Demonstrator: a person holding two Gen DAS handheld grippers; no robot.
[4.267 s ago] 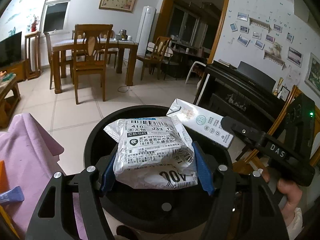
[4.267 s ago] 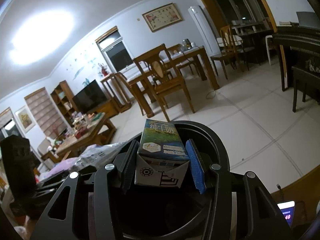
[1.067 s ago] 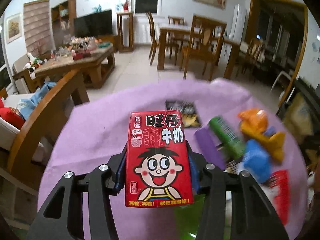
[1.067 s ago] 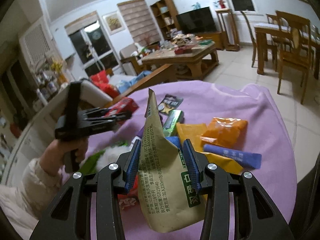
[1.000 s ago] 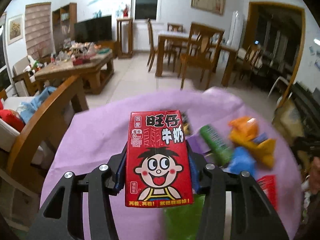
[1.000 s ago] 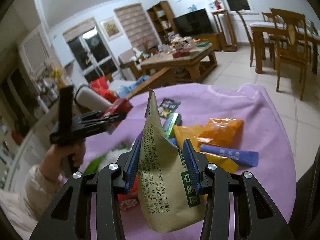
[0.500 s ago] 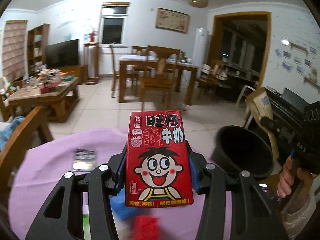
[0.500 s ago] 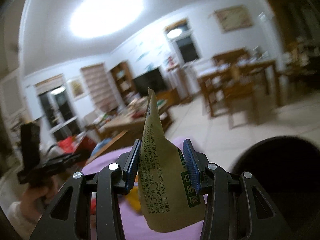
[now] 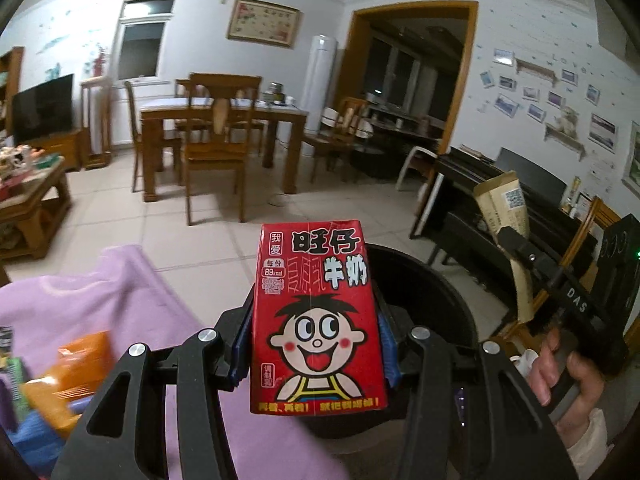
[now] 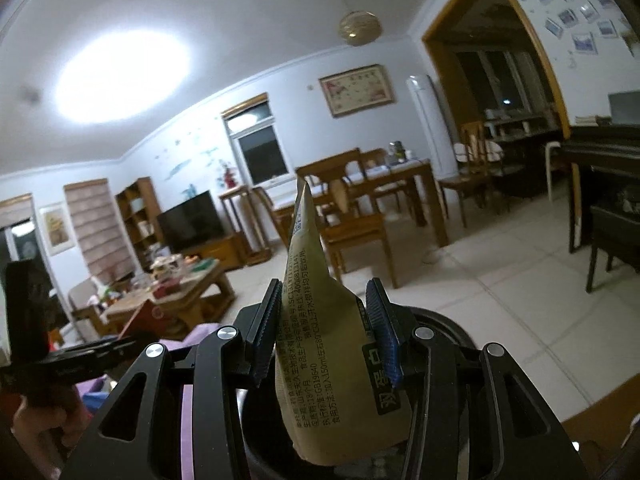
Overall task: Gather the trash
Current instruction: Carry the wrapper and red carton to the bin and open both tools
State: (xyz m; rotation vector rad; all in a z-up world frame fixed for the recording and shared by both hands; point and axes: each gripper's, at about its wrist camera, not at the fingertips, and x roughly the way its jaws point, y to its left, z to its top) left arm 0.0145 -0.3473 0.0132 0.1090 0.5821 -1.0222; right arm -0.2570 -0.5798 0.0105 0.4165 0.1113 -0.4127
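Milk carton [image 9: 318, 316] and paper sachet [image 10: 332, 364] held over a black bin.

Clamped between the ribbed blue pads [image 9: 242, 342] of the left gripper [image 9: 316, 340], the red rectangular carton stands upright at the centre of the left wrist view, its glossy face printed with a cartoon boy and bold characters. Behind it, lower centre right, curves the smooth round rim of the black bin [image 9: 432, 276]; a soft purple cloth [image 9: 120, 304] with crinkled orange wrappers [image 9: 76, 368] fills the lower left. In the right wrist view the right gripper [image 10: 328, 332] pinches the tan sachet, a matte, creased packet tapering to a point at the top, with small dark print and a green label. It hangs at lower centre, above the bin's dark opening [image 10: 444, 324]. Pale floor tiles [image 10: 500, 276] lie beyond.
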